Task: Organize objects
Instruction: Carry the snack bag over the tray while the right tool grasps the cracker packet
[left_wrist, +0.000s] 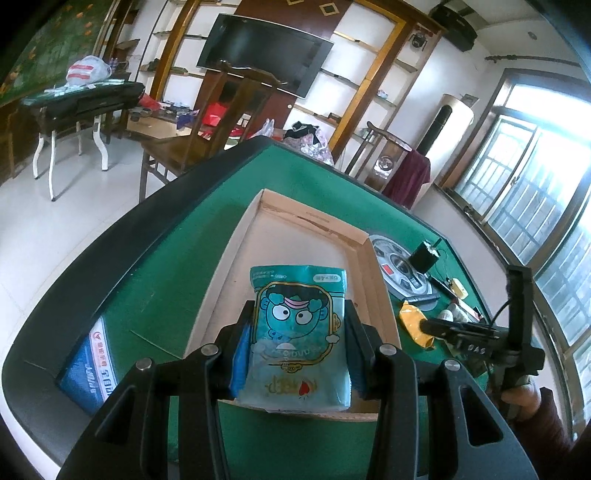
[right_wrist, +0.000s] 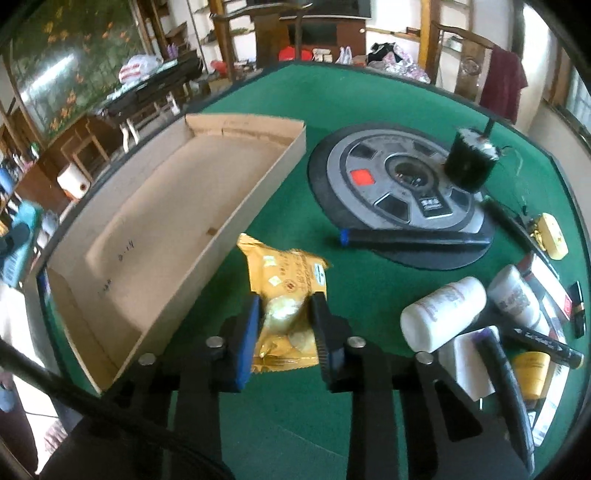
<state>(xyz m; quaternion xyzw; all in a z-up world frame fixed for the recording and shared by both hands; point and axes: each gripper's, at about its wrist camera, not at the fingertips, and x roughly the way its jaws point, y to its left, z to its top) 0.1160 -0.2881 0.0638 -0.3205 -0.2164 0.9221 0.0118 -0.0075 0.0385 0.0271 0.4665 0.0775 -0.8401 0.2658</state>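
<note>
While the left claw (left_wrist: 299, 354) grips the teal packet (left_wrist: 297, 332) lengthwise, the right claw (right_wrist: 286, 314) clamps the yellow packet (right_wrist: 286, 291).

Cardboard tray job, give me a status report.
Left gripper shut on teal packet, above cardboard tray. Right gripper shut on gold packet, beside tray. Tray empty, path clear.

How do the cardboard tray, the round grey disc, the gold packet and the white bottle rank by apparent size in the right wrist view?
1. cardboard tray
2. round grey disc
3. gold packet and white bottle: they look about alike, and both lie near the camera, so I leave them unranked.
</note>
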